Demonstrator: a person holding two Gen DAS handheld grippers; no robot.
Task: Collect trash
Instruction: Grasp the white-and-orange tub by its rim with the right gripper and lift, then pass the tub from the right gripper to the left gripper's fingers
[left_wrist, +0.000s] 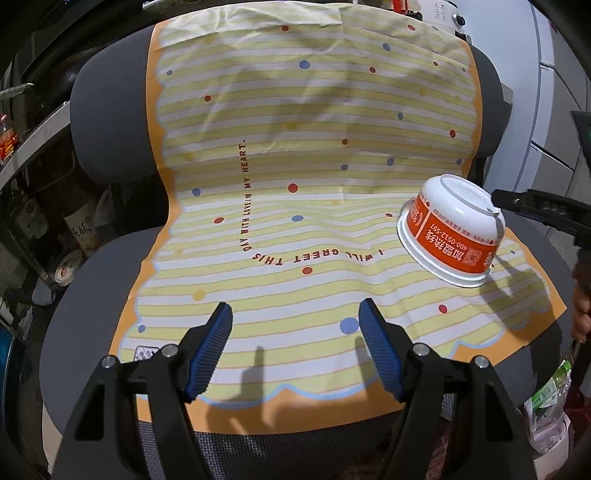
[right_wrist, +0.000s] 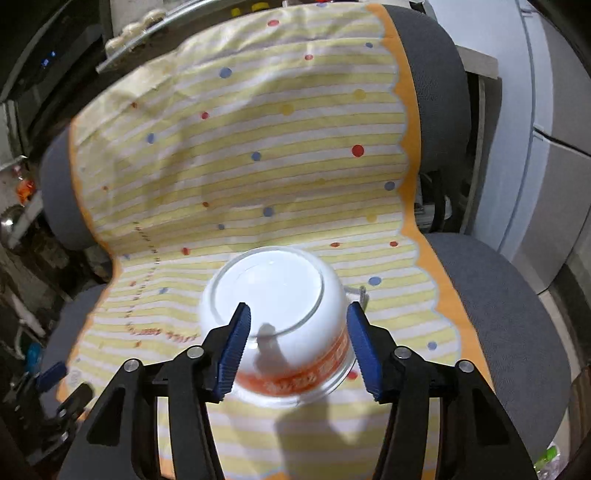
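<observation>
A white disposable bowl (left_wrist: 452, 230) with an orange printed band lies upside down on a striped, dotted cloth (left_wrist: 295, 147) spread over a grey office chair. In the right wrist view the bowl (right_wrist: 273, 295) fills the space just ahead of my right gripper (right_wrist: 297, 317). Its blue pads (right_wrist: 236, 343) stand apart over the bowl's near side, the left one across the base and the right one by the wall; I see no clear press. From the left wrist view, the right gripper's fingertip (left_wrist: 496, 197) sits at the bowl's base edge. My left gripper (left_wrist: 295, 314) hangs open over bare cloth at the seat front.
The chair seat (right_wrist: 509, 314) and backrest (left_wrist: 107, 122) edge the cloth. Dark cluttered shelves (left_wrist: 26, 147) lie to the left and pale cabinets (right_wrist: 554, 166) to the right. A plastic bag with bottles (left_wrist: 546, 406) lies on the floor at right. A hand (left_wrist: 580, 314) shows at the right edge.
</observation>
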